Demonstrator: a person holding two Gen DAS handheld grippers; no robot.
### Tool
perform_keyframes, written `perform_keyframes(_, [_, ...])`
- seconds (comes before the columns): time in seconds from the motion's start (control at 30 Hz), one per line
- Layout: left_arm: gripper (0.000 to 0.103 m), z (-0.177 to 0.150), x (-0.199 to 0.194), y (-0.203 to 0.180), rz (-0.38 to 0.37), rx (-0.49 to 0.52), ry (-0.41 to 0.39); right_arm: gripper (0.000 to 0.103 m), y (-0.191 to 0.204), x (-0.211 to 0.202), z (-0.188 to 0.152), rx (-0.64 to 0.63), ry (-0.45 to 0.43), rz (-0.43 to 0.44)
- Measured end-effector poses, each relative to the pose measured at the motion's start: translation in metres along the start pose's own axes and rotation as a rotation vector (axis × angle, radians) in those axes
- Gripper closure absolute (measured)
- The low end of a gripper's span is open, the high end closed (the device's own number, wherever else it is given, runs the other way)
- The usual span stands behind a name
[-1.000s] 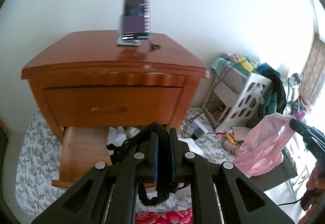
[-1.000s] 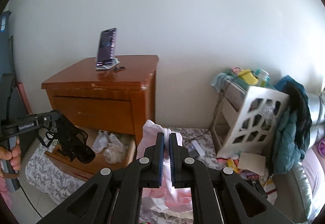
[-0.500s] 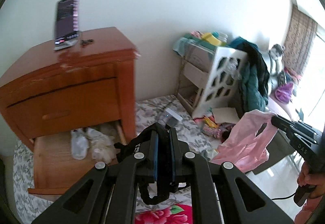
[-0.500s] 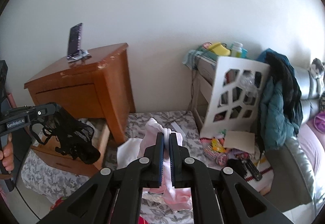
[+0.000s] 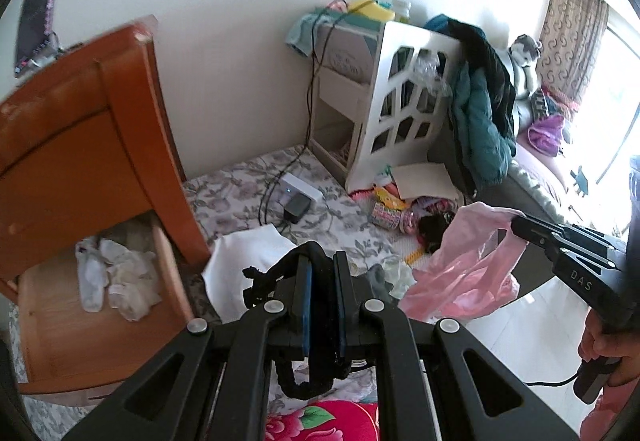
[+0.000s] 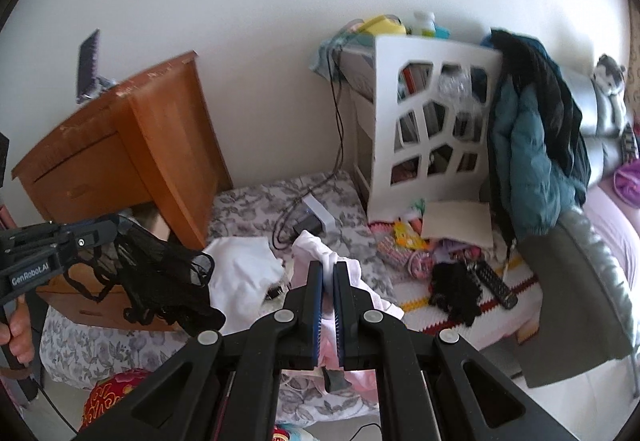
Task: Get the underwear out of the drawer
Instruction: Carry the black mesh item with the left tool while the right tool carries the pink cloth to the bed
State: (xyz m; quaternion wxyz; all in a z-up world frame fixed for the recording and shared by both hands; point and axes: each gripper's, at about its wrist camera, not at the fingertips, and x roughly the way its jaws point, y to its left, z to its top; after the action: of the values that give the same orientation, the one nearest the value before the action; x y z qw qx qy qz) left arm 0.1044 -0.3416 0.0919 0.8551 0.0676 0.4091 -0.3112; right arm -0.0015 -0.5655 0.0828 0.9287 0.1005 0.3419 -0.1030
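While both hands hold cloth, left gripper [image 5: 322, 301] pinches black underwear [image 6: 168, 281], right gripper [image 6: 328, 305] pinches pink underwear [image 5: 468, 269]; drawer [image 5: 80, 321] low, left of both.

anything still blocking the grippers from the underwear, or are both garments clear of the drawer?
Nothing visible. The left gripper is shut on the black underwear, the right gripper on the pink underwear; both hang outside the open drawer, over the floor.
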Motion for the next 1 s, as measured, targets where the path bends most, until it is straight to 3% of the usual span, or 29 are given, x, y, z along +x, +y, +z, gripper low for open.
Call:
perform_keyframes(0.37, [0.093,-0.010,0.071,0.013,-0.015,-0.041,0.090,0.097,0.006,0.082,-0.017,0.003,0.142,0.021])
perform_keyframes(0.63, [0.093,0.000,0.101,0.022,-0.017,-0.062,0.080,0.097,0.026,0.116,-0.004,-0.019,0.153,0.060])
perform_keyframes(0.8, [0.093,-0.011,0.130,0.030,-0.009,-0.076,0.141,0.097,0.037,0.141,-0.004,-0.056,0.184,0.064])
perform_keyframes(1.0, [0.093,-0.037,0.163,0.034,0.021,-0.070,0.243,0.097,0.028,0.174,-0.031,-0.019,0.270,0.070])
